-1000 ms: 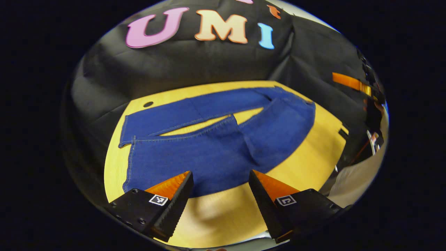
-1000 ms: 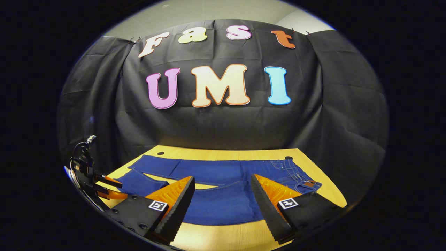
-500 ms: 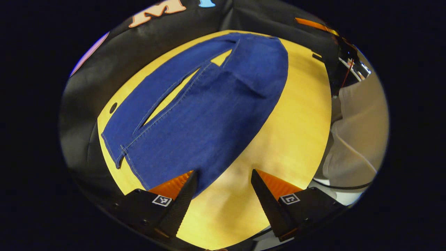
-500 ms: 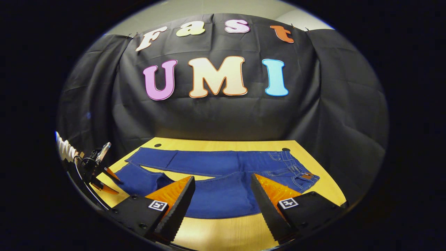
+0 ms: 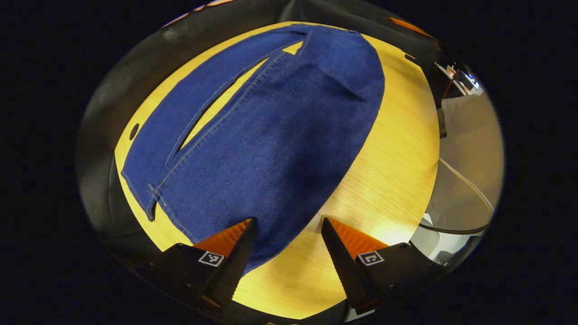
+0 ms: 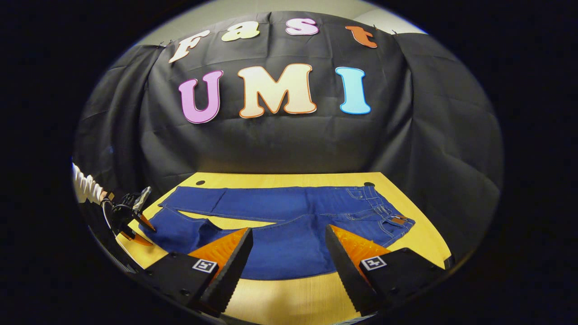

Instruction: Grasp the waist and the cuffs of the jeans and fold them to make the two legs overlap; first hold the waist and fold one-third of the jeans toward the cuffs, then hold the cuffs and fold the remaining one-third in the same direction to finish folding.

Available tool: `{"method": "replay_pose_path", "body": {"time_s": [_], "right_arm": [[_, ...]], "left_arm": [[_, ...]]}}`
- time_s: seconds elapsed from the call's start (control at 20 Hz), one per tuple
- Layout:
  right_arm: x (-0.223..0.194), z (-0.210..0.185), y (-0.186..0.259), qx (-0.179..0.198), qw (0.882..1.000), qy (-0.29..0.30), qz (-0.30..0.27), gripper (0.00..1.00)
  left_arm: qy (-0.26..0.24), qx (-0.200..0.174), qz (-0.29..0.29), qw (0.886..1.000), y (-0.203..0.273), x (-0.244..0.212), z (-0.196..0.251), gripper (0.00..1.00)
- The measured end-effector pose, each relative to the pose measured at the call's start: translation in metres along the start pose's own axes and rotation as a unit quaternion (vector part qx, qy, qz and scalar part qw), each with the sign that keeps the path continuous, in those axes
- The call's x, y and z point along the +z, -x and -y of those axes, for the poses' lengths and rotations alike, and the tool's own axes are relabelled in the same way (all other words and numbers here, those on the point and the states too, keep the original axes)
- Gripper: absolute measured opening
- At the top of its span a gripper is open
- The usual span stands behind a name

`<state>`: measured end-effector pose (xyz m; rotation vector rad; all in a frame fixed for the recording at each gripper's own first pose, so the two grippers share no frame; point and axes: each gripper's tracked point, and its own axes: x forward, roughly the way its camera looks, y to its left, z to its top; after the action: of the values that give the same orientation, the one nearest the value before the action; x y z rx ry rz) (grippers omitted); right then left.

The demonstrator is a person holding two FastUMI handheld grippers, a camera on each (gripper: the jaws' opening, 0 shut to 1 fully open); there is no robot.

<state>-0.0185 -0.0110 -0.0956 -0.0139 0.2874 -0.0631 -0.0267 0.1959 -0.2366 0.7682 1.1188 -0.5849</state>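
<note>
Blue jeans (image 5: 271,135) lie flat on the yellow wooden table (image 5: 393,153), legs side by side with a narrow gap between them. In the left gripper view the cuffs (image 5: 151,205) are at the lower left, and my left gripper (image 5: 285,225) hovers open over the near leg's edge. In the right gripper view the jeans (image 6: 289,216) stretch across the table (image 6: 289,298), waist (image 6: 393,221) at the right. My right gripper (image 6: 289,234) is open above the near leg's middle. The left gripper (image 6: 131,216) appears small by the cuff end, with a sleeve (image 6: 86,187) behind it.
The table has small round holes (image 6: 200,183) (image 6: 369,184) near its far edge, and one (image 5: 134,131) beyond the cuffs. The black cloth wall (image 6: 289,144) rises just behind the table. A person's light clothing (image 5: 469,144) and a cable (image 5: 460,228) sit past the near edge.
My left gripper has tipped downward and come closer over the near leg by the cuff end, still open. The right gripper's view has shifted slightly, showing more of the table.
</note>
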Motion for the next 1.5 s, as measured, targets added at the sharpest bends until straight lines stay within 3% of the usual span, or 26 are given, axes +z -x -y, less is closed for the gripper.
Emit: {"method": "replay_pose_path", "body": {"time_s": [0.5, 0.6, 0.65, 0.7, 0.8, 0.9, 0.95, 1.05, 1.35, 1.5], "right_arm": [[-0.006, 0.004, -0.001, -0.001, 1.0, -0.008, -0.012, 1.0], [-0.007, 0.005, -0.001, 0.001, 1.0, -0.011, -0.014, 0.99], [-0.007, 0.006, -0.002, 0.001, 1.0, -0.012, -0.016, 0.99], [-0.008, 0.008, -0.004, 0.002, 1.0, -0.012, -0.018, 0.99], [-0.007, 0.01, -0.006, 0.005, 1.0, -0.009, -0.018, 1.0], [-0.006, 0.014, -0.01, 0.006, 1.0, -0.004, -0.017, 1.0], [-0.007, 0.017, -0.012, 0.007, 1.0, -0.001, -0.019, 1.0], [-0.012, 0.022, -0.018, 0.014, 1.0, 0.006, -0.026, 0.99], [-0.024, 0.065, -0.038, 0.042, 0.994, 0.072, -0.064, 0.99], [-0.041, 0.096, -0.049, 0.067, 0.98, 0.147, -0.115, 0.99]], "left_arm": [[-0.018, -0.021, -0.049, 0.998, -0.001, 0.004, 0.001, 0.89], [-0.009, -0.014, -0.051, 0.999, 0.0, 0.004, -0.001, 0.77], [0.001, -0.011, -0.05, 0.999, 0.0, 0.003, -0.001, 0.66], [0.009, -0.008, -0.047, 0.999, 0.0, 0.002, -0.002, 0.66], [0.014, -0.004, -0.039, 0.999, 0.0, 0.003, -0.003, 0.53], [0.015, 0.007, -0.033, 0.999, -0.001, 0.005, -0.006, 0.37], [0.018, 0.012, -0.029, 0.999, -0.002, 0.008, -0.007, 0.19], [0.023, 0.018, -0.025, 0.999, -0.001, 0.007, -0.006, 0.04], [0.028, 0.021, -0.023, 0.999, -0.001, 0.006, -0.007, 0.01], [0.032, 0.022, -0.031, 0.999, 0.0, 0.005, -0.007, 0.01]]}}
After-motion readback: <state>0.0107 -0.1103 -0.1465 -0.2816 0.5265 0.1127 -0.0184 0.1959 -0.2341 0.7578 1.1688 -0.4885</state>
